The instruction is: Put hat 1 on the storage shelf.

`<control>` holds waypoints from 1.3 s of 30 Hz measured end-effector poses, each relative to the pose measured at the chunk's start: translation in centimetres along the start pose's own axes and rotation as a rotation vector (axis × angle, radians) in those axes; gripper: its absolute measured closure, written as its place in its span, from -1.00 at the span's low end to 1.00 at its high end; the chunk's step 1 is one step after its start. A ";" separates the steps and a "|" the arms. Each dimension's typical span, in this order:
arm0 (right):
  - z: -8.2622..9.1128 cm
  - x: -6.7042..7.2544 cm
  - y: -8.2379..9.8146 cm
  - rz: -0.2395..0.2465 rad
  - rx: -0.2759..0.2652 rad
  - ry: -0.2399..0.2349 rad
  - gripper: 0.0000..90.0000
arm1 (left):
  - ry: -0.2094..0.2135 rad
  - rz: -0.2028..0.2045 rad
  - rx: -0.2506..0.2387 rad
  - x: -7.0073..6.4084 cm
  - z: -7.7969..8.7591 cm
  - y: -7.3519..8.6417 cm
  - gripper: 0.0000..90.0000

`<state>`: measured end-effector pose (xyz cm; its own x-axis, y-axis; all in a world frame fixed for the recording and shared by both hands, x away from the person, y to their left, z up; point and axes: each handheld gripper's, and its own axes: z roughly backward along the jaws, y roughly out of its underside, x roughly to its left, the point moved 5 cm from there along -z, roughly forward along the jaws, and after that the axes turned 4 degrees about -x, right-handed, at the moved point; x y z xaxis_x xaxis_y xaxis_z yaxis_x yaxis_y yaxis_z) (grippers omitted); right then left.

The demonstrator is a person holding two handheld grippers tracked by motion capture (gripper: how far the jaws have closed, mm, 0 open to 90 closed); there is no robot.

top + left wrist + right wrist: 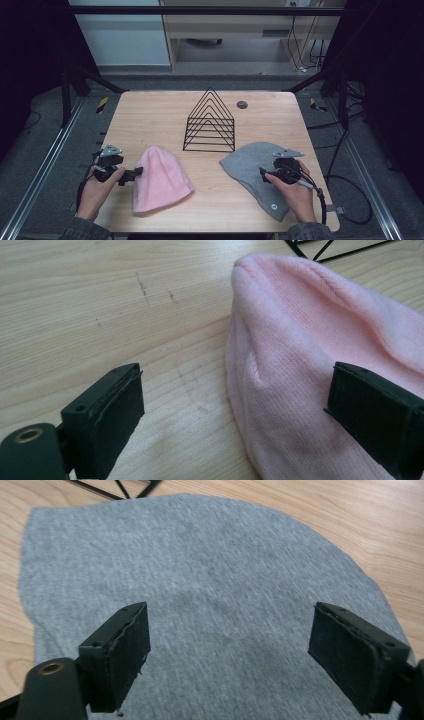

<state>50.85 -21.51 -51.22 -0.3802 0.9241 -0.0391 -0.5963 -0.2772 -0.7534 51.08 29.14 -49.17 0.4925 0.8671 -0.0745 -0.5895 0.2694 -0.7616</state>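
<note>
both grippers, left [134,173] and right [262,174], are held agape, poised to seize pink hat [160,179] and grey hat [252,167]

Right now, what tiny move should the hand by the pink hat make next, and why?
Probably ease the left gripper down and forward over the near edge of the pink hat, then close. Its jaws stand open; one is over bare table, the other over the hat, and nothing is pinched yet. The right gripper hangs open over the grey hat too.
</note>
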 end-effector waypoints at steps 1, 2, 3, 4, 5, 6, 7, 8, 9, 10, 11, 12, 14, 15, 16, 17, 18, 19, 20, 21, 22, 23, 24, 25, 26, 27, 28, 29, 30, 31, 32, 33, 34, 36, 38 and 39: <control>0.0 0.0 0.0 0.000 0.000 0.000 -0.61 | -0.002 -0.001 -0.005 -0.1 0.0 -0.2 -0.84; 0.0 -0.1 0.0 0.002 -0.003 0.007 -0.56 | 0.003 0.000 -0.026 -0.3 -0.1 -0.8 -0.82; 0.0 -0.1 0.0 -0.004 -0.009 0.004 -0.52 | 0.006 -0.009 -0.026 -0.3 -0.3 -1.2 -0.81; 0.1 0.0 -0.1 -0.002 -0.019 0.002 -0.48 | 0.006 -0.009 -0.026 -0.3 -0.3 -1.2 -0.80; 0.1 0.0 -0.1 0.000 -0.025 -0.002 -0.46 | -0.003 -0.023 -0.022 -0.2 -0.6 -1.6 -0.79; 0.1 0.0 -0.1 0.000 -0.025 -0.002 -0.46 | -0.015 -0.043 -0.017 0.0 -1.0 -2.1 -0.79; 0.0 0.0 -0.2 0.000 -0.026 0.002 -0.43 | -0.042 -0.060 -0.006 0.3 -1.5 -2.8 -0.78; 0.0 0.0 -0.2 0.004 -0.027 0.004 -0.40 | -0.046 -0.059 -0.009 0.5 -1.7 -3.3 -0.77; 0.0 0.0 -0.2 -0.004 -0.030 0.003 -0.36 | -0.038 -0.040 -0.035 0.7 -2.2 -4.3 -0.71; -0.1 0.0 -0.2 -0.001 -0.034 0.004 -0.36 | -0.027 -0.029 -0.047 0.6 -2.3 -4.5 -0.65; -0.1 0.0 -0.2 -0.001 -0.034 0.004 -0.36 | -0.022 -0.028 -0.051 0.5 -2.4 -4.5 -0.61; -0.1 0.0 -0.2 -0.006 -0.033 0.003 -0.34 | -0.014 -0.037 -0.047 0.3 -2.5 -4.3 -0.58; -0.1 -0.1 -0.2 -0.006 -0.035 0.002 -0.34 | 0.001 -0.037 -0.042 0.0 -2.6 -3.9 -0.53; -0.1 0.0 -0.3 -0.011 -0.032 -0.002 -0.34 | 0.000 -0.037 -0.045 -0.1 -2.7 -3.6 -0.40; -0.1 0.0 -0.3 -0.012 -0.029 -0.005 -0.34 | -0.006 -0.043 -0.040 -0.1 -2.8 -3.4 -0.38; -0.2 0.0 -0.2 -0.007 -0.028 -0.004 -0.34 | -0.011 -0.052 -0.018 -0.2 -3.1 -3.1 -0.37; -0.2 0.1 -0.2 -0.012 -0.027 -0.010 -0.34 | -0.013 -0.049 -0.011 -0.2 -3.2 -3.0 -0.33; -0.2 0.1 -0.2 -0.006 -0.024 -0.009 -0.34 | -0.013 -0.049 -0.011 -0.2 -3.2 -3.0 -0.27; -0.2 0.2 -0.2 -0.002 -0.024 -0.009 -0.34 | -0.009 -0.044 0.009 -0.1 -3.4 -2.7 -0.22; -0.1 0.2 -0.2 -0.002 -0.021 -0.014 -0.34 | 0.008 -0.040 0.025 -0.1 -3.6 -2.5 -0.18; -0.1 0.3 -0.2 -0.001 -0.022 -0.015 -0.34 | 0.020 -0.037 0.047 -0.2 -3.8 -2.2 -0.13; -0.1 0.4 -0.2 0.007 -0.022 -0.015 -0.34 | 0.023 -0.042 0.065 -0.3 -4.0 -2.0 -0.09; -0.1 0.4 -0.1 0.008 -0.020 -0.016 -0.34 | 0.026 -0.047 0.083 -0.3 -4.2 -1.7 -0.07; -0.1 0.5 -0.2 0.010 -0.019 -0.016 -0.34 | 0.037 -0.043 0.097 -0.4 -4.5 -1.4 -0.04; -0.2 0.7 -0.2 0.007 -0.016 -0.021 -0.34 | 0.049 -0.045 0.102 -0.5 -4.6 -1.3 0.00; -0.2 0.7 -0.2 0.019 -0.014 -0.017 -0.35 | 0.049 -0.045 0.102 -0.5 -4.6 -1.3 0.04; -0.2 0.8 -0.3 0.020 -0.015 -0.018 -0.35 | 0.065 -0.048 0.102 -0.6 -4.8 -1.3 0.08; -0.2 1.0 -0.4 0.018 -0.017 -0.019 -0.34 | 0.071 -0.042 0.102 -0.7 -4.8 -1.4 0.12; -0.3 1.0 -0.4 0.027 -0.018 -0.019 -0.35 | 0.071 -0.042 0.102 -0.7 -4.8 -1.4 0.15; -0.3 1.0 -0.4 0.027 -0.018 -0.019 -0.35 | 0.079 -0.033 0.106 -0.7 -5.0 -1.3 0.15; -0.3 1.4 -0.5 0.033 -0.019 -0.021 -0.35 | 0.079 -0.039 0.111 -0.7 -5.2 -1.2 0.26; -0.3 1.4 -0.5 0.033 -0.019 -0.021 -0.35 | 0.082 -0.043 0.114 -0.8 -5.3 -1.2 0.26; -0.3 1.6 -0.6 0.040 -0.022 -0.021 -0.34 | 0.076 -0.063 0.114 -1.1 -5.2 -1.1 0.37; -0.2 1.8 -0.7 0.043 -0.028 -0.023 -0.34 | 0.077 -0.074 0.111 -1.3 -5.1 -1.2 0.49; -0.2 1.9 -0.8 0.049 -0.035 -0.022 -0.34 | 0.073 -0.087 0.104 -1.3 -5.0 -1.2 0.62; -0.2 1.9 -0.8 0.050 -0.036 -0.022 -0.34 | 0.071 -0.091 0.095 -1.4 -4.9 -1.3 0.67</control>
<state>50.76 -19.42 -50.80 -0.4248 0.9031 -0.0634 -0.5501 -0.3131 -0.7742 54.31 25.49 -51.26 0.5889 0.8063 -0.0560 -0.5968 0.3871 -0.7029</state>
